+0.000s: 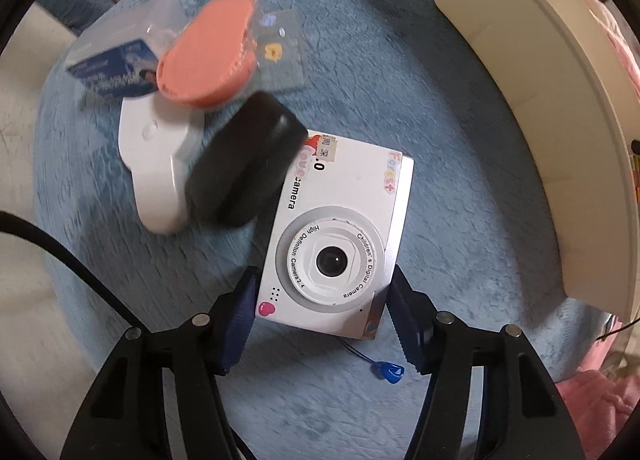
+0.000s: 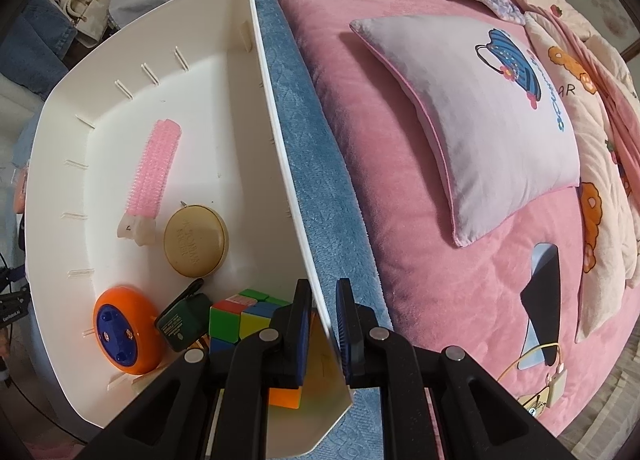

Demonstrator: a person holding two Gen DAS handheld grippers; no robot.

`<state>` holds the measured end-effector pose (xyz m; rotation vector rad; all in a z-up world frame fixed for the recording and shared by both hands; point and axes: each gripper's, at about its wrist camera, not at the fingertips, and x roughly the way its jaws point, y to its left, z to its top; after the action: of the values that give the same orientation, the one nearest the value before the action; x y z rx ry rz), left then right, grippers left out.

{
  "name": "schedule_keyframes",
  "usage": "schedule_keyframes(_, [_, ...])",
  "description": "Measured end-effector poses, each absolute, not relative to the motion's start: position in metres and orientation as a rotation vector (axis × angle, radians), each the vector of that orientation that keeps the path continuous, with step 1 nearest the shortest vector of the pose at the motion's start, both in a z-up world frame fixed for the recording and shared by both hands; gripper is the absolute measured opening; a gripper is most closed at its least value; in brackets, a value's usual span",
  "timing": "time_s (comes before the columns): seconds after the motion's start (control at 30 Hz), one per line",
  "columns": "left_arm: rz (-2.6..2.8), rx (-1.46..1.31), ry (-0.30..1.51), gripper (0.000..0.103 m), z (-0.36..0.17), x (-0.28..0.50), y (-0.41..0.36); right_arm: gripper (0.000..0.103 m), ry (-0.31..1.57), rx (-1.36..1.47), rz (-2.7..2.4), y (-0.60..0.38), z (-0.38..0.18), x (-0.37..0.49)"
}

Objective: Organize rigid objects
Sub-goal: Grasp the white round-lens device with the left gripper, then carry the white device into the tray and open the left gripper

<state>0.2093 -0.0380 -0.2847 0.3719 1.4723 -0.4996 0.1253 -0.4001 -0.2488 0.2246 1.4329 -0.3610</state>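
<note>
In the left wrist view my left gripper (image 1: 322, 288) is shut on a white children's digital camera (image 1: 340, 236), one pad on each side of its lower end, over a blue plush mat (image 1: 460, 180). Behind it lie a black oval case (image 1: 244, 164), a white plastic piece (image 1: 160, 164), a pink round lid (image 1: 210, 56), a clear box with a blue label (image 1: 116, 60) and a card (image 1: 280, 52). In the right wrist view my right gripper (image 2: 324, 312) is shut on the right wall of a white bin (image 2: 280, 164).
The bin holds a pink hair roller (image 2: 154, 168), a gold round tin (image 2: 196, 242), an orange and blue disc (image 2: 124, 334), a dark green box (image 2: 182, 320) and a colour cube (image 2: 244, 314). A pillow (image 2: 492, 112) lies on the pink bedspread (image 2: 440, 300). The bin's wall also shows at the right of the left wrist view (image 1: 552, 100).
</note>
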Motion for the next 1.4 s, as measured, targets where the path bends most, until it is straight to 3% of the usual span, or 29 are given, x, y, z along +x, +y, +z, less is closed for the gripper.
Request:
schedule_keyframes(0.7, [-0.354, -0.109, 1.452, 0.06, -0.242, 0.134, -0.016, 0.012, 1.414, 0.242, -0.221, -0.405, -0.244, 0.119])
schedule_keyframes(1.0, [-0.291, -0.196, 1.394, 0.06, -0.215, 0.109, -0.006, 0.012, 1.408, 0.266, -0.154, -0.408, -0.242, 0.115])
schedule_keyframes(1.4, [-0.289, -0.271, 1.275, 0.06, -0.17, 0.11, -0.05, 0.012, 1.419, 0.252, -0.047, -0.412, -0.244, 0.116])
